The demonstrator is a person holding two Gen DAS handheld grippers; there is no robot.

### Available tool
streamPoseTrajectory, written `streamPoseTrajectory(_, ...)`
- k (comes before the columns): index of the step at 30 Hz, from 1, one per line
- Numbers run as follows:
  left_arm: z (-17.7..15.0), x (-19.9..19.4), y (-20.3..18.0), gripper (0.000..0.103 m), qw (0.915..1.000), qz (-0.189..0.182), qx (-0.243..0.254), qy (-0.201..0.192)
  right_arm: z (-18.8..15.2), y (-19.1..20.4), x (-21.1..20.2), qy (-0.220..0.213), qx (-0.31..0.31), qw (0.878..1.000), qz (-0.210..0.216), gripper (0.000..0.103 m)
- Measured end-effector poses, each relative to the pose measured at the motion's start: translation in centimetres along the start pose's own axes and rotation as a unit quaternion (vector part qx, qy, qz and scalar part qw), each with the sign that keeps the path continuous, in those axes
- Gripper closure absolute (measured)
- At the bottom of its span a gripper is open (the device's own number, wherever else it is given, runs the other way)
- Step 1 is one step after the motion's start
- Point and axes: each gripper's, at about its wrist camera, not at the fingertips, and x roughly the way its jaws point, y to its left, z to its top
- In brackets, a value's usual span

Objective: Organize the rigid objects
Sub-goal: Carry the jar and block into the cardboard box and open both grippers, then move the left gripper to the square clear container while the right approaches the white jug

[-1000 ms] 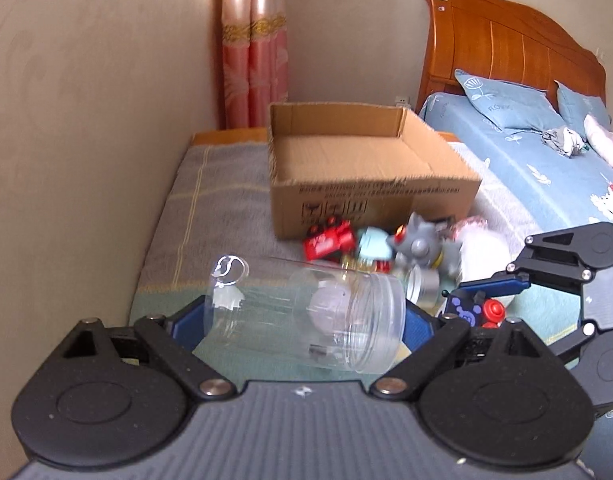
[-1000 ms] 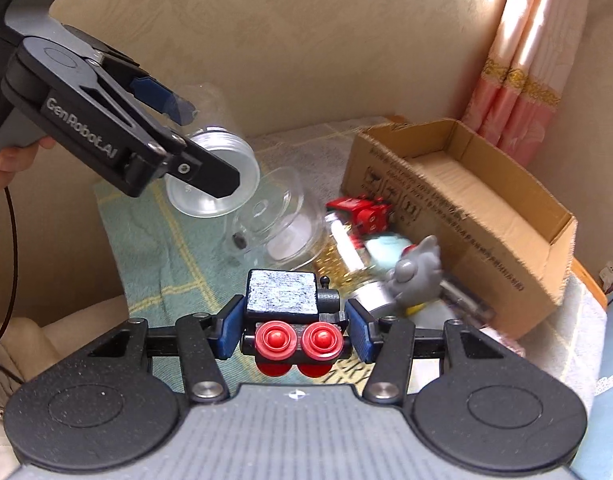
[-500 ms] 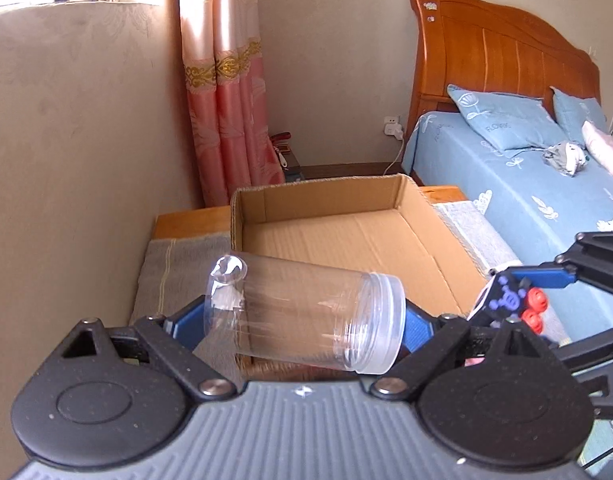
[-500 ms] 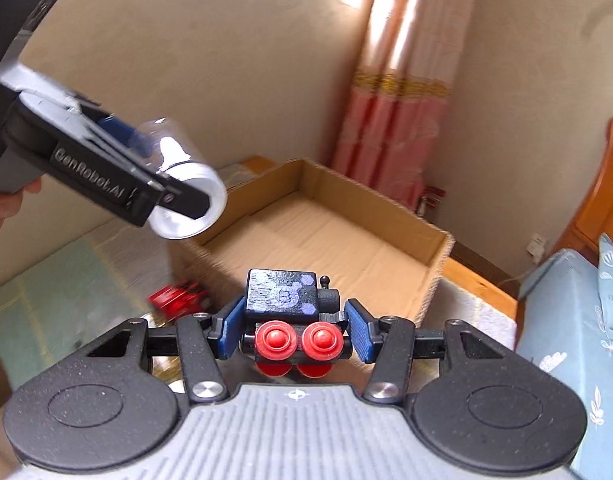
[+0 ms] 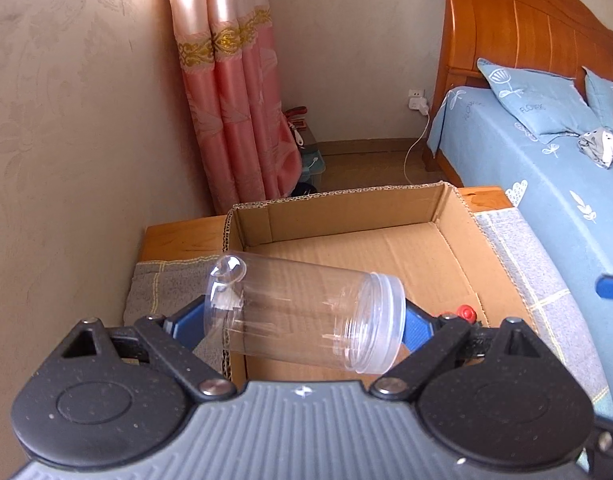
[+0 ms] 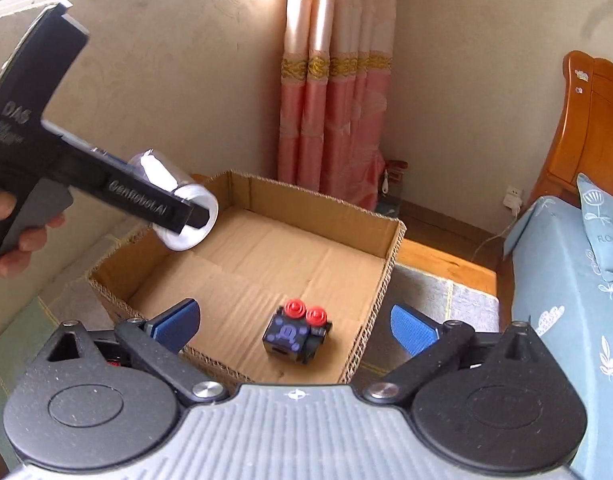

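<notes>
The left gripper (image 5: 304,316) holds a clear jar (image 5: 302,314) sideways between its blue pads. The pads press on the jar's two ends, so it is gripped tight. The jar's open mouth, with its screw rim, points to the right. It hangs in the air over the near left part of a brown box (image 5: 386,248). From the right camera you can see a hand (image 6: 10,236) holding that left gripper (image 6: 178,208), with the jar (image 6: 186,216) above the box's left wall. The right gripper (image 6: 292,326) is opening wide, and nothing is between its pads. A small black toy (image 6: 296,332) with two red knobs and a purple face lies on the floor of the box (image 6: 266,256), near the front wall, right below the open gripper. The box has no lid and sits on a grey cloth (image 5: 518,248) on a wooden counter (image 5: 182,236). A pink curtain (image 6: 334,92) hangs behind it. A bed (image 5: 546,168) with blue sheets stands to the right.
</notes>
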Motion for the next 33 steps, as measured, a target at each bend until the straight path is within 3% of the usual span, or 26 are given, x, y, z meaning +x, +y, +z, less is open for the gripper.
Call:
streamPoseTrajectory(8,2.8,1.9,-0.2,0.006,0.9998,0.021,-0.002,0.005,-1.4,0.0,-1.4,0.026,-0.006,1.0,-0.007,0.0)
streamPoseTrajectory(12,2.5,1.7,-0.1,0.006,0.9996,0.027,-0.004,0.005,-1.9,0.2,-2.0,0.029,-0.012,0.999,-0.003,0.0)
streamPoseTrajectory(25,-0.9,-3.2,-0.1,0.004,0.9995,-0.003,0.004,-0.031,-3.4,2.6,-2.0,0.04,-0.032,0.999,0.013,0.0)
streamPoseTrajectory(33,-5.8,-6.0,-0.7,0.001,0.9981,0.0,0.04,-0.047,-5.5,3.6,-2.7,0.032,-0.016,0.999,0.013,0.0)
